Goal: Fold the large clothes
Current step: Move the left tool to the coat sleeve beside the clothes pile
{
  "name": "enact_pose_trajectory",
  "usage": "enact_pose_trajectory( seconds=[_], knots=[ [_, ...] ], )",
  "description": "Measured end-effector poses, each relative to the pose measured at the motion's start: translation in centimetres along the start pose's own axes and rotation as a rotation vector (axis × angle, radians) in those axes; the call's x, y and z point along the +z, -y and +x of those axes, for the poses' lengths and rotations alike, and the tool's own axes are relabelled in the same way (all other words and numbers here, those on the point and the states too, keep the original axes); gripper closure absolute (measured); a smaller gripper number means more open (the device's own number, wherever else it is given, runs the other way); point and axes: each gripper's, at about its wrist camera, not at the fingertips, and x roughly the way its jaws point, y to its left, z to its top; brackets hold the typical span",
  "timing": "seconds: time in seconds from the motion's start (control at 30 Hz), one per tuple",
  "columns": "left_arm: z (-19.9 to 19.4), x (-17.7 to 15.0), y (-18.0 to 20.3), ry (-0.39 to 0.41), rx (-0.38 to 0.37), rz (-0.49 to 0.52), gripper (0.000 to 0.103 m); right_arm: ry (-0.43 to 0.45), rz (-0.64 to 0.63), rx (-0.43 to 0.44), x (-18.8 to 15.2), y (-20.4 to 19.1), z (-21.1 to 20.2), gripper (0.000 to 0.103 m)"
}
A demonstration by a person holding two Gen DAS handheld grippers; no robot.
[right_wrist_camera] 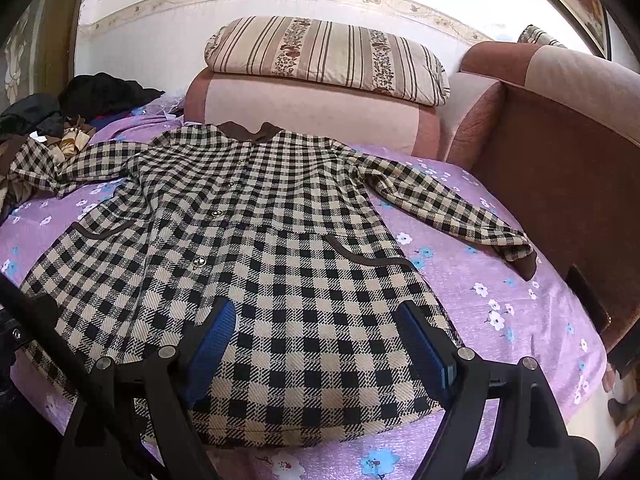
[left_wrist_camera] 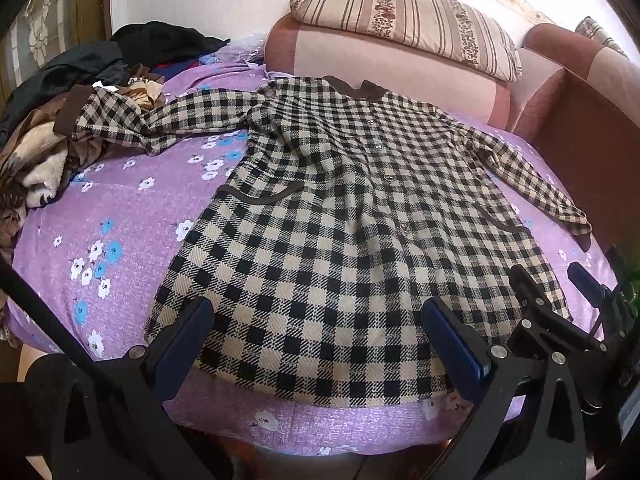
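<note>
A black-and-cream checked coat (left_wrist_camera: 320,248) (right_wrist_camera: 256,264) lies spread flat, front side up, on a bed covered by a purple flowered sheet (left_wrist_camera: 132,216) (right_wrist_camera: 500,280), its brown collar (left_wrist_camera: 356,88) (right_wrist_camera: 252,130) toward the far end and its hem toward the cameras. A row of buttons runs down the middle, and two brown-trimmed pocket edges curve across either side of the body. One sleeve stretches out to the left onto a heap of dark and brown clothes (left_wrist_camera: 72,80) (right_wrist_camera: 48,120); the other sleeve (left_wrist_camera: 536,184) (right_wrist_camera: 448,208) angles down on the right, ending in a brown cuff near the bed's edge. The left gripper (left_wrist_camera: 318,332) hovers over the hem with its jaws spread wide and nothing between them. The right gripper (right_wrist_camera: 320,340) (left_wrist_camera: 560,292) hangs beside it over the hem's right part, jaws likewise wide apart and empty. Beyond the collar stands a pink and rust cushion (left_wrist_camera: 392,80) (right_wrist_camera: 312,108) with a striped pillow (left_wrist_camera: 404,20) (right_wrist_camera: 328,56) resting on top, and a brown upholstered side (right_wrist_camera: 560,168) runs along the right of the bed.
</note>
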Motion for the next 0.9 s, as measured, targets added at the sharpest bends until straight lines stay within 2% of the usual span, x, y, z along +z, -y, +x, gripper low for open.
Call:
enact_pose_trajectory(
  seconds=[0.67, 0.8, 0.9],
  knots=[
    [0.7, 0.0, -1.1, -0.015, -0.001, -0.022, 0.0, -0.012, -0.027, 0.005, -0.2, -0.7, 0.3, 0.017],
    [0.6, 1.2, -3.6, 0.017, 0.047, -0.051, 0.0, 0.001, -0.062, 0.014, 0.4, -1.3, 0.0, 0.017],
    [0.6, 2.6, -6.8, 0.04, 0.105, -0.113, 0.0, 0.025, -0.096, 0.026, 1.2, -1.9, -0.3, 0.017]
  ],
)
